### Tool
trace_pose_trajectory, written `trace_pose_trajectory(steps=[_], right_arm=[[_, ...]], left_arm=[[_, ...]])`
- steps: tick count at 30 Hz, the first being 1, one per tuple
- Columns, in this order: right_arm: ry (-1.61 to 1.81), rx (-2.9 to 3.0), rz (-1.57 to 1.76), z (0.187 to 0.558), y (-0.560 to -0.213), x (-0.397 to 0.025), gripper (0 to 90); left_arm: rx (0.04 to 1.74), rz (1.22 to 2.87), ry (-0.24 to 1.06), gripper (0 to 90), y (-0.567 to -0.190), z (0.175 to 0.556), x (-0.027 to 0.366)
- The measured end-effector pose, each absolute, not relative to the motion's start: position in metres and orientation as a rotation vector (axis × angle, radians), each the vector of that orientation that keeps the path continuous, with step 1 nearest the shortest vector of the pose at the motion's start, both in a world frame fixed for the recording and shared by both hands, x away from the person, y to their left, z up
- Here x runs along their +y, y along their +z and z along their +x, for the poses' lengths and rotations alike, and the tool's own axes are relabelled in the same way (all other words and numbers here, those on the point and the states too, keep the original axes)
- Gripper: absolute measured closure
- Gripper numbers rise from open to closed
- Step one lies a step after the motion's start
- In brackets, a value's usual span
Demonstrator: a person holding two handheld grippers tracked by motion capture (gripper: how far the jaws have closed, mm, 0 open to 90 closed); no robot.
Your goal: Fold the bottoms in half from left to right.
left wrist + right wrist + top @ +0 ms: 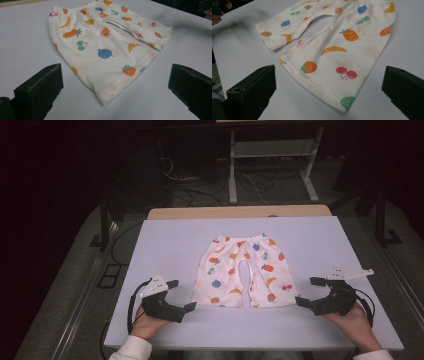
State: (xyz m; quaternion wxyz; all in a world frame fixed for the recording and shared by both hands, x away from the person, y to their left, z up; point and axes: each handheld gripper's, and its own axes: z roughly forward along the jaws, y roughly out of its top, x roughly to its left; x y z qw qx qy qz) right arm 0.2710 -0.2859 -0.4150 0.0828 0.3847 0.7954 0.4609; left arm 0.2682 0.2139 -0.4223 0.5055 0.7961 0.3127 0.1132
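Lying flat at the middle of the frame in the high view, the fruit-print shorts are spread on the pale bench, waistband toward the top of the picture and both leg hems toward me. I hold the left tongs at the lower left, just beside the near hem of one leg, and the right tongs at the lower right, just beside the other hem. Both are wide apart and grip nothing; in each gripper view a hem lies between the spread jaws, not yet touched. I judge this the approach before a first pinch, probably to fold. Next, I reckon, each pair must slide forward low to the bench and close on its hem corner without bunching the cloth.
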Motion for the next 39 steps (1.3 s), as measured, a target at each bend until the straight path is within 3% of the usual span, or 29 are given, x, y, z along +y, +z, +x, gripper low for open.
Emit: trace_pose_trajectory(steps=[39], right_arm=[[1.383,2.428,1.020,0.299,-0.366,-0.253,0.0]], left_arm=[[0.755,1.931,0.266,0.0,-0.424,0.268,0.212]])
